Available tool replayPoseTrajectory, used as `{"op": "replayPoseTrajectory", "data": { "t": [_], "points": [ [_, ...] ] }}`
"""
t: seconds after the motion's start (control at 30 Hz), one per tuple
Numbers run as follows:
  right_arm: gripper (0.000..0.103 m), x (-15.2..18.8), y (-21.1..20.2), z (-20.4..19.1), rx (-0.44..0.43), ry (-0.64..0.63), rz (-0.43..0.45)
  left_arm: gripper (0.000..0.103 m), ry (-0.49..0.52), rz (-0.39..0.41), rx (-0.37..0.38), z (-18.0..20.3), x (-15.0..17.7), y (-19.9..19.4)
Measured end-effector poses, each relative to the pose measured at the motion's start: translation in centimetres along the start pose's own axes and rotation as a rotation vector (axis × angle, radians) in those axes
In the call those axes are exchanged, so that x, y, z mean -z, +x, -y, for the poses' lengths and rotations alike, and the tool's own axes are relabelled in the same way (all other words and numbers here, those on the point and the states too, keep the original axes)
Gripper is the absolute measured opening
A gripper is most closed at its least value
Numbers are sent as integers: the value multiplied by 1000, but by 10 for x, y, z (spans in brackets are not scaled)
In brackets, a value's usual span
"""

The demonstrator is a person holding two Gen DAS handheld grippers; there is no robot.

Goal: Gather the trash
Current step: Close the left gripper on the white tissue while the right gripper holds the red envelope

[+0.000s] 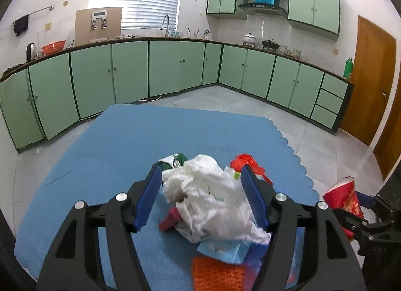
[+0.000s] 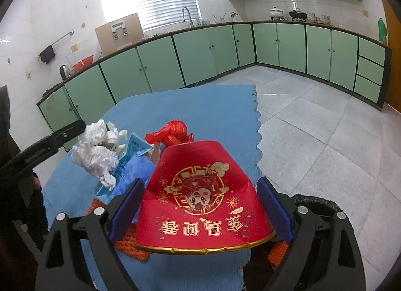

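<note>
A trash pile lies on the blue mat point(image 1: 105, 165). My left gripper point(image 1: 201, 173) is open, its fingers on either side of a crumpled white tissue wad point(image 1: 203, 190). Under the wad are a green-white wrapper point(image 1: 175, 160), a red plastic bag point(image 1: 244, 162), a light blue packet point(image 1: 223, 251) and an orange mesh scrap point(image 1: 215, 274). My right gripper point(image 2: 200, 188) is shut on a red paper cup point(image 2: 200, 195) with gold print, held above the mat's near edge; it also shows in the left wrist view point(image 1: 344, 197). The tissue wad point(image 2: 96, 148) and red bag point(image 2: 173, 132) lie beyond the cup.
A black-lined trash bin point(image 2: 315, 203) sits at lower right beside the mat point(image 2: 200, 108). The grey tile floor point(image 2: 325, 128) lies right of the mat. Green cabinets point(image 1: 175, 65) line the far walls. A wooden door point(image 1: 371, 78) is at the right.
</note>
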State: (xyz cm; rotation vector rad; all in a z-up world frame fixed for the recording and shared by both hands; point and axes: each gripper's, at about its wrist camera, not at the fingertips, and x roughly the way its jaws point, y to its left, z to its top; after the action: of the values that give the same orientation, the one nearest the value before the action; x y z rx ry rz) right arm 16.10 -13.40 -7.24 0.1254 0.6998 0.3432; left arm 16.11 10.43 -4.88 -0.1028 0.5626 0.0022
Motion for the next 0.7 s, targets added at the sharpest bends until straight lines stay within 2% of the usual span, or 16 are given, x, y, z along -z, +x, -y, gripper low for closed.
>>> {"op": "replayPoseTrajectory", "data": {
  "t": [0.13,0.17,0.2,0.23,0.33,0.53,0.7],
  "points": [
    [89,-6,5,2,6,4,1,62,-16,-34,7,-4,-6,16],
    [89,-8,5,3,6,7,1,50,-12,-48,6,-4,-6,21],
    [89,-9,6,3,6,10,2,44,-11,-61,11,-5,-6,25],
    [89,-10,7,3,6,11,2,32,-13,-75,21,-5,-4,28],
    [89,-14,8,2,4,7,5,11,-29,-95,45,-10,-1,32],
    [89,-18,4,-1,-3,5,20,7,-27,-21,44,-15,-5,14],
    [89,-19,-5,0,2,8,45,7,-43,43,71,-9,-16,-5]
  ]
}}
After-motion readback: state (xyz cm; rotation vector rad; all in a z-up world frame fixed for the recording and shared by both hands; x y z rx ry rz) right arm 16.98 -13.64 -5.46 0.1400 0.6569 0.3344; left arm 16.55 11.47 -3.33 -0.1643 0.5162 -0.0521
